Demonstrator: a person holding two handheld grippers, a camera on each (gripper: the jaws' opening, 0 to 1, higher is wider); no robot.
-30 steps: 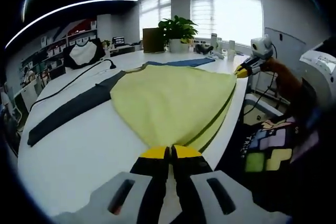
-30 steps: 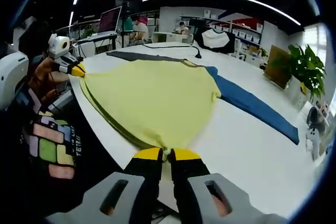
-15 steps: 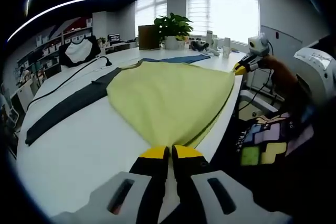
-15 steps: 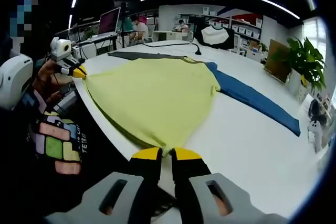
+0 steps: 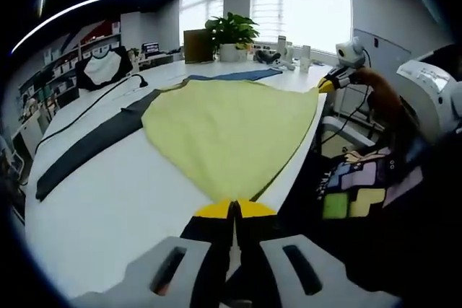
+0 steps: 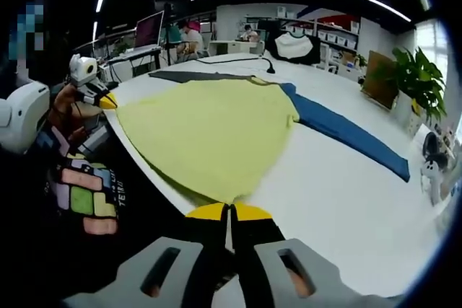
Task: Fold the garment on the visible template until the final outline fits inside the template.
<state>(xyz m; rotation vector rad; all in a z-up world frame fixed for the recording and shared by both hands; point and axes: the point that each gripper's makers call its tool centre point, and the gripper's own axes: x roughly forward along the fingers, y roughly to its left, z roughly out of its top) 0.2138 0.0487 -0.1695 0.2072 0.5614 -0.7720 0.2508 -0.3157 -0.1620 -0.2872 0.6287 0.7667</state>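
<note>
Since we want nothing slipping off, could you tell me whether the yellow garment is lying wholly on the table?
No: in the right gripper view the yellow garment hangs over the table edge toward the person.

Dark shirt (image 5: 361,192), colourful block print; yellow-tipped jaws.

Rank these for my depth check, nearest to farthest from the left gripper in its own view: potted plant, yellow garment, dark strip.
1. Yellow garment, pinched at the left gripper.
2. Dark strip, off to the left on the table.
3. Potted plant, at the table's far end by the window.
</note>
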